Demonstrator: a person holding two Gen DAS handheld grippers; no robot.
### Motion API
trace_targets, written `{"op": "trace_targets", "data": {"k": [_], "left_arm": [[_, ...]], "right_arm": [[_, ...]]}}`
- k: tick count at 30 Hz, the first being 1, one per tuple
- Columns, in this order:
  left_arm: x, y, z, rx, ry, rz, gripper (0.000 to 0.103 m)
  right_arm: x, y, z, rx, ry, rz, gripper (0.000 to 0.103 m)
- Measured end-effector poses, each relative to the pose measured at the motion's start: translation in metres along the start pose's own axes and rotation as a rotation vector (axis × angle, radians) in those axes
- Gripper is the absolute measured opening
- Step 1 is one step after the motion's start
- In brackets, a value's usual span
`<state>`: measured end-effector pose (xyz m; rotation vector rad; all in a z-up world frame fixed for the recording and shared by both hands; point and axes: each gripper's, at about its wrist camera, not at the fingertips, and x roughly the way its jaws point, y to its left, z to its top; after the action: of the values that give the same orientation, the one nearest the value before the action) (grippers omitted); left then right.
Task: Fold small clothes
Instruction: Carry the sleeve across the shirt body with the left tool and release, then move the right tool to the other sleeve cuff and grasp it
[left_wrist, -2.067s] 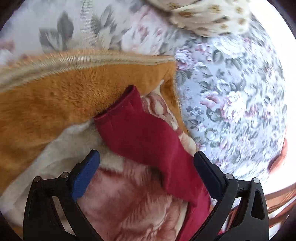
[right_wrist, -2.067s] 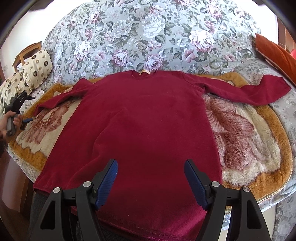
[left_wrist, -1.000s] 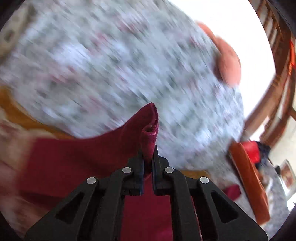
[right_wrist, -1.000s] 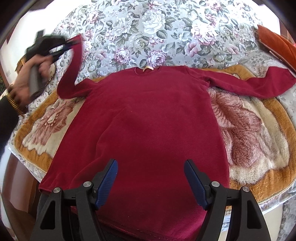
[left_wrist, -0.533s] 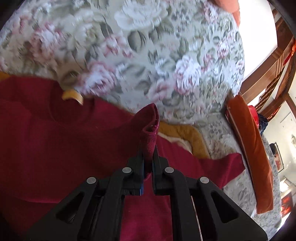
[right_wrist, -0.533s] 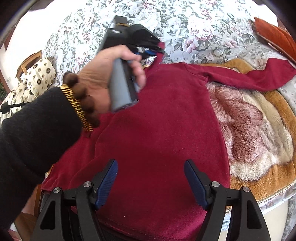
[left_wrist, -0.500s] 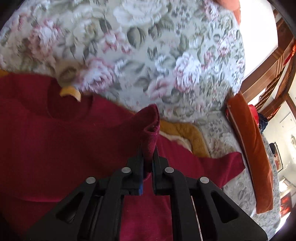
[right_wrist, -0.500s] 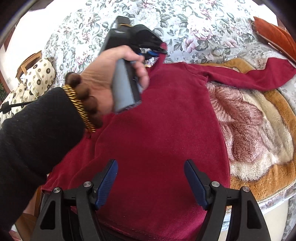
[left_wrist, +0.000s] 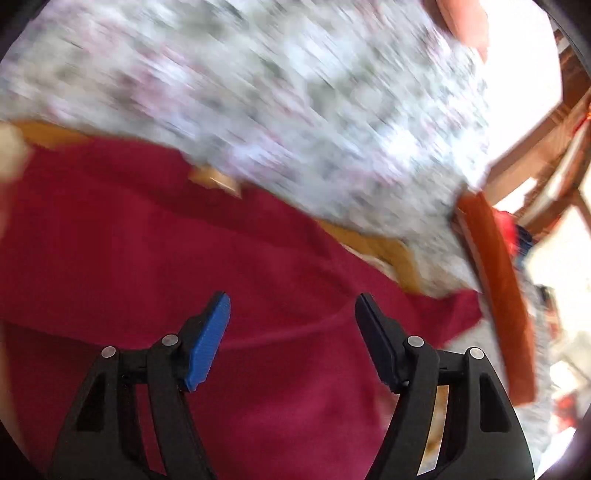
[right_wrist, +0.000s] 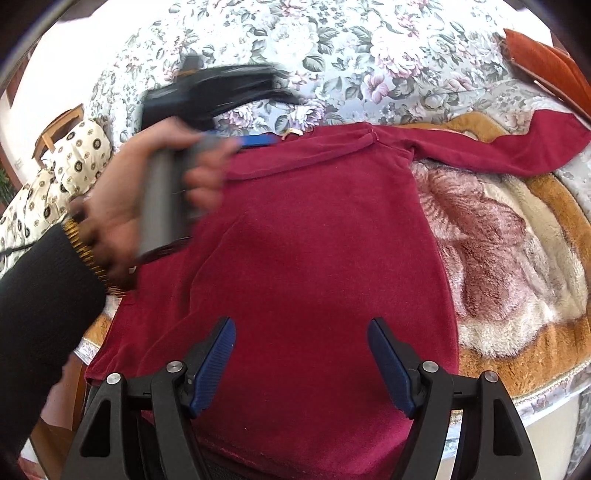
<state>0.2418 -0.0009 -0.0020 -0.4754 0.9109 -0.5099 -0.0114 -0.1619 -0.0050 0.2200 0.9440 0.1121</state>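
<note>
A dark red long-sleeved sweater lies flat on a plush orange-edged blanket. Its left sleeve lies folded across the chest just below the collar; its right sleeve stretches out to the right. My left gripper is open and empty above the folded sleeve, and the view is motion-blurred. It also shows in the right wrist view, held in a hand near the collar. My right gripper is open and empty above the sweater's lower hem.
A floral bedspread covers the bed behind the blanket. A cream patterned pillow lies at the left. An orange cushion sits at the far right, with wooden furniture beyond it.
My left gripper carried the left sleeve across the chest, opened and let it go. It now pulls back to the left. The right gripper has not moved.
</note>
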Motion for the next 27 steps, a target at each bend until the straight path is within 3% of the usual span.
{"op": "trace_targets", "data": {"k": [4,6,8,11,14,17,21,23,27], "left_arm": [[-0.042,0.07,0.016,-0.05,-0.072,0.209,0.07],[-0.036,0.098,0.015,-0.109,-0.012,0.218,0.053],[-0.024,0.114,0.004,-0.135,0.042,0.213,0.046],[-0.024,0.105,-0.011,-0.048,-0.019,0.246,0.046],[-0.023,0.1,-0.025,0.028,-0.082,0.28,0.046],[-0.019,0.098,-0.022,0.043,-0.084,0.311,0.046],[-0.025,0.098,-0.013,0.014,-0.095,0.317,0.046],[-0.025,0.099,0.001,0.0,-0.111,0.312,0.047],[-0.005,0.115,0.042,-0.04,-0.092,0.378,0.059]], "right_arm": [[-0.022,-0.02,0.036,0.021,-0.054,0.046,0.07],[-0.027,-0.032,0.071,-0.016,-0.105,0.017,0.07],[-0.015,-0.04,0.11,-0.09,-0.15,-0.036,0.07],[0.028,-0.048,0.161,-0.156,-0.153,-0.141,0.07],[0.076,-0.039,0.195,-0.2,-0.142,-0.107,0.07],[0.125,-0.02,0.204,-0.32,-0.069,-0.089,0.068],[0.186,-0.037,0.198,-0.34,0.038,-0.185,0.069],[0.182,-0.049,0.198,-0.293,-0.001,-0.115,0.07],[0.184,-0.045,0.193,-0.324,-0.031,-0.154,0.071]]}}
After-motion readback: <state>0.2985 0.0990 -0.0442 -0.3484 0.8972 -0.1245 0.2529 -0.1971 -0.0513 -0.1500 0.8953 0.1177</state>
